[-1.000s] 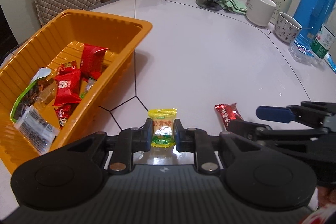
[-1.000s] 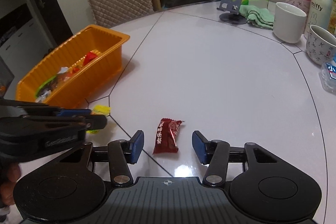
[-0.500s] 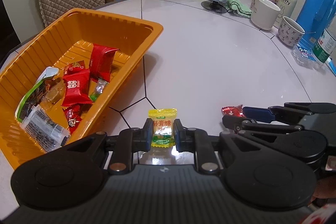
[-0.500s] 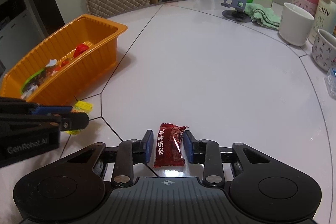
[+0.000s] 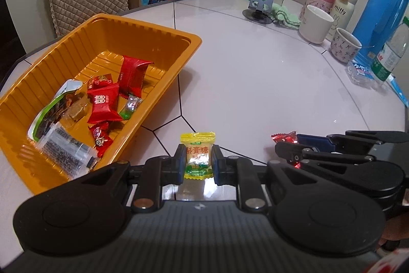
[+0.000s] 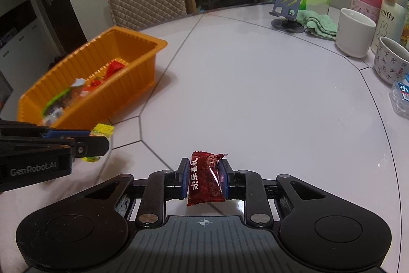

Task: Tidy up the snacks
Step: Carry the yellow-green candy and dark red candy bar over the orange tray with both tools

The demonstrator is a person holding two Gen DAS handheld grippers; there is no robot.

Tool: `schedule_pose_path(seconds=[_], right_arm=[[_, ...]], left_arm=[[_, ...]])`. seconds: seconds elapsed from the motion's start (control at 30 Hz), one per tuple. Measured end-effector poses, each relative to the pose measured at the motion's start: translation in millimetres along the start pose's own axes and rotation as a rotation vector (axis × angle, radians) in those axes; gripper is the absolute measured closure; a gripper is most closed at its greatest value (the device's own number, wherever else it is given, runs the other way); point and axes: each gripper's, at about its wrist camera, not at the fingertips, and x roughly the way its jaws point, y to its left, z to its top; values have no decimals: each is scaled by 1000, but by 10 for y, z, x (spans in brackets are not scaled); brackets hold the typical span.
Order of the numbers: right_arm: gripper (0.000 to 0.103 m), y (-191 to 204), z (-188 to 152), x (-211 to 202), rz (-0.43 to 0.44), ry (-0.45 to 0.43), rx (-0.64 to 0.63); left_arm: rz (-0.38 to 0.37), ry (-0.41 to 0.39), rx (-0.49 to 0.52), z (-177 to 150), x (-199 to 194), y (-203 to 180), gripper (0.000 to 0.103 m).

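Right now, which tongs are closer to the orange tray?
Left. The left tongs, shut on a yellow candy, are just beside the tray. The right tongs, holding a red candy, are farther out on the table.

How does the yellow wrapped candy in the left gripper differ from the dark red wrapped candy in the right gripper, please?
The yellow wrapped candy has a bright yellow wrapper with a green band at the bottom; the dark red wrapped candy is glossy maroon all over. The yellow one's characters are red and run across; the red one's are white and run down its length. The yellow wrapper lies flat, the red one looks creased. Both are clamped side-on, in the left gripper and right gripper.
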Motion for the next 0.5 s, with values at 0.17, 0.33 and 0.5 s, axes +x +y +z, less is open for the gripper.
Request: schedule_pose_path(seconds=[0.17, 0.33, 0.5], right_arm=[[79, 73, -28, -266, 33, -23, 25], [79, 261, -38, -522, 80, -41, 34], [79, 556, -31, -673, 136, -44, 32]], left_arm=[[-20, -16, -16, -67, -220, 59, 85], [-35, -32, -26, -121, -477, 163, 85], [-29, -44, -26, -147, -738, 352, 85]])
